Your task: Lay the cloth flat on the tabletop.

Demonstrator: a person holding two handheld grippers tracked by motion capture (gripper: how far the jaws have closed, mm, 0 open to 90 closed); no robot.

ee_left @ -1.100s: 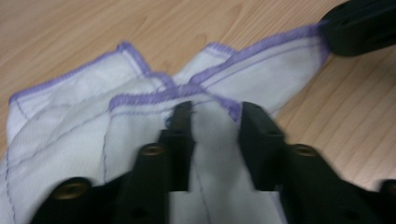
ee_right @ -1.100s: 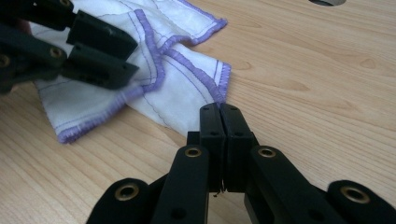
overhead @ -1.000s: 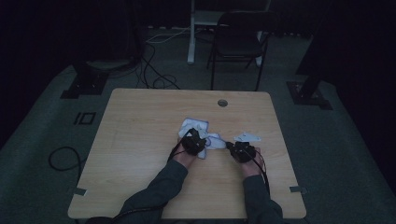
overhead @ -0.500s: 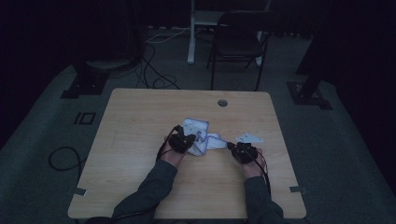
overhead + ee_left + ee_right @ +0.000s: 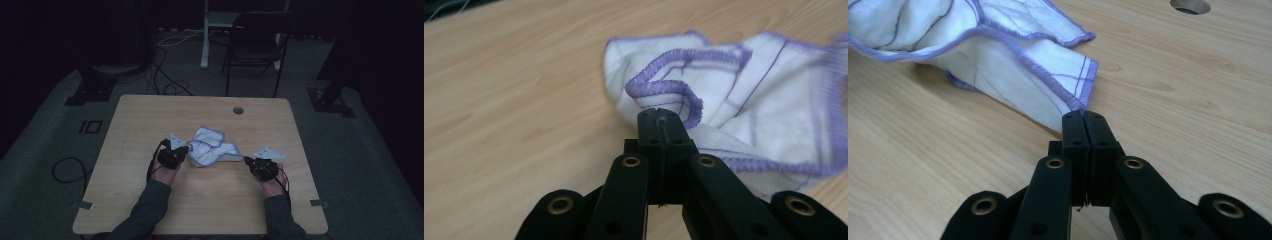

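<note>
Close to the person, the left gripper [image 5: 183, 152] and the right gripper [image 5: 248, 162] each pinch a bit of the white cloth [image 5: 210, 151] with purple edges, jaws squeezed tight on it. The cloth lies crumpled between them near the middle of the wooden table [image 5: 150, 115], one corner in the right jaws and a folded hem in the left. It looks like the step of pulling the cloth flat, so next the hands should move apart, holding tight, until it lies smooth.
</note>
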